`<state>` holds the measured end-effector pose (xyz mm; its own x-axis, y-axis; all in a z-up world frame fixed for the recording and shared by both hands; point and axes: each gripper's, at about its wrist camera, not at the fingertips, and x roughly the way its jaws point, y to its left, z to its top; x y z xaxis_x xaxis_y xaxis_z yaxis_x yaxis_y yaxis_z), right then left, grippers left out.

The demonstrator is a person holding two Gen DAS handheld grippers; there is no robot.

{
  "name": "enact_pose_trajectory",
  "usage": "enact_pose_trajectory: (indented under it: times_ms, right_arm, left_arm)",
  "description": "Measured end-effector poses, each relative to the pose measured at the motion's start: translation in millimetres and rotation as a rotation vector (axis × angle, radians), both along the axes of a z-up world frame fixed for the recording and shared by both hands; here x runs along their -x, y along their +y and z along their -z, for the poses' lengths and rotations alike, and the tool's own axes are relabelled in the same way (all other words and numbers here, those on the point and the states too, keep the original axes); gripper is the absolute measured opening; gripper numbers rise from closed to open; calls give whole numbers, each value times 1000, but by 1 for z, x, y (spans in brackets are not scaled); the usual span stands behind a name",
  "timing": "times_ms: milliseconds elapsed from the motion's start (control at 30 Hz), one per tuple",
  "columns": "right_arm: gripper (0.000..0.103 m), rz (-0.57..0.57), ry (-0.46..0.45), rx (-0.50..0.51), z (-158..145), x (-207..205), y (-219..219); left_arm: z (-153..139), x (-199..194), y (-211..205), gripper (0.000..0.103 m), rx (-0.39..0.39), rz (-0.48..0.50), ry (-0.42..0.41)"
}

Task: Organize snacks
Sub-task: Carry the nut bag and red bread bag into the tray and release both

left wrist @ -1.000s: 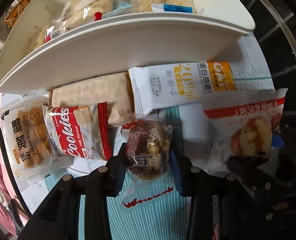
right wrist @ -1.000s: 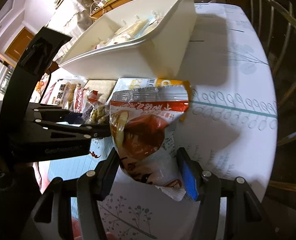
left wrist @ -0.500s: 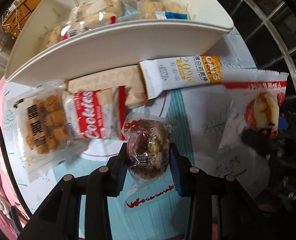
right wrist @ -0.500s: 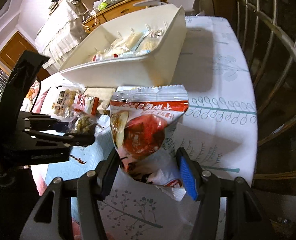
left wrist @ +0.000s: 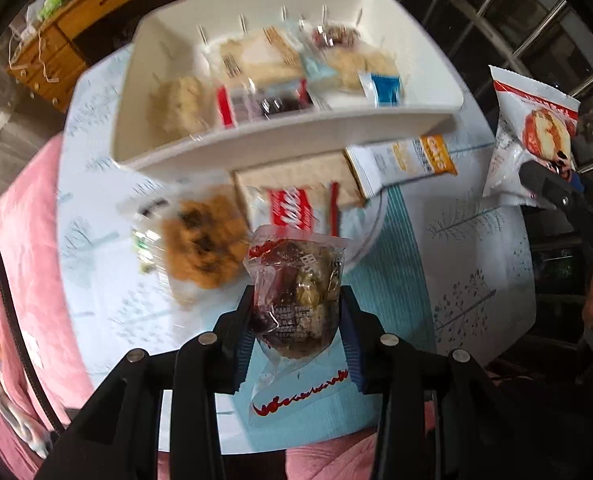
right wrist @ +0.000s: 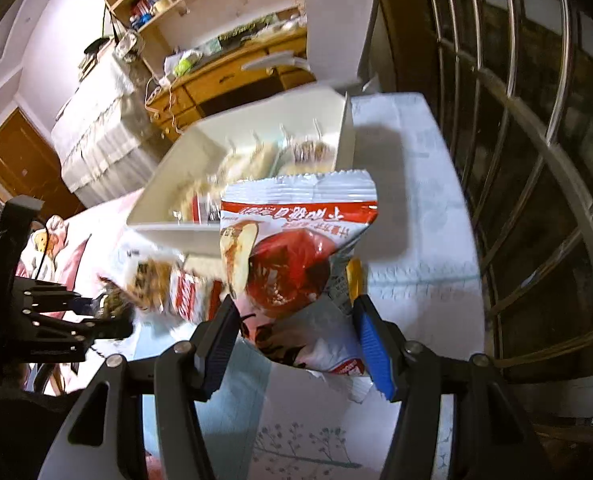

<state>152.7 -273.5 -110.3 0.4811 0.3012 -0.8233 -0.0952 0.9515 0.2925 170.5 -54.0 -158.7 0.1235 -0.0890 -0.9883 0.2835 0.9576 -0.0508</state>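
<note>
My left gripper (left wrist: 296, 320) is shut on a clear packet of dark nut snack (left wrist: 296, 292), held above the table. My right gripper (right wrist: 296, 320) is shut on a red and white snack bag (right wrist: 296, 256), also lifted; the bag shows at the right of the left wrist view (left wrist: 532, 136). The white bin (left wrist: 280, 140) lies ahead with several wrapped snacks inside. On the table before it lie a red cookies pack (left wrist: 296, 208), an oats bar (left wrist: 404, 164), a beige packet (left wrist: 292, 176) and a pack of brown puffs (left wrist: 200, 236).
The table has a pale printed cloth (left wrist: 456, 264) and a pink cloth (left wrist: 20, 240) at the left. A metal railing (right wrist: 536, 160) runs along the right. A wooden desk (right wrist: 232, 76) and a white chair (right wrist: 336, 32) stand behind the bin.
Both grippers have risen with their packets. The bin's inside now shows from above, and the snacks on the table look farther away.
</note>
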Motion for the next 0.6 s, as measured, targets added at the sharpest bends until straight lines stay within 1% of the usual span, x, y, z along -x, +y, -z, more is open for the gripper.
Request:
enact_pose_trajectory:
  times_ms: [67,100,267,467,600]
  right_arm:
    - [58,8,-25,9,-10,-4,4]
    - [58,11,-39,15,-15,-7,6]
    - [58,30,-95,29,-33,-23,20]
    - [58,44,-142,35,-48,-44,38]
    - [58,63,-154,29,-52,-58,45]
  left_arm:
    - [-17,-4,11,37,4,9,-29]
    - [-24,-22,6,37,3,14,-39]
    - [-57,-44,25,37,19,43,-105]
    - [-80,-72,41,37,32,60,-160]
    - [-92,-93,47,37,46,64,-197]
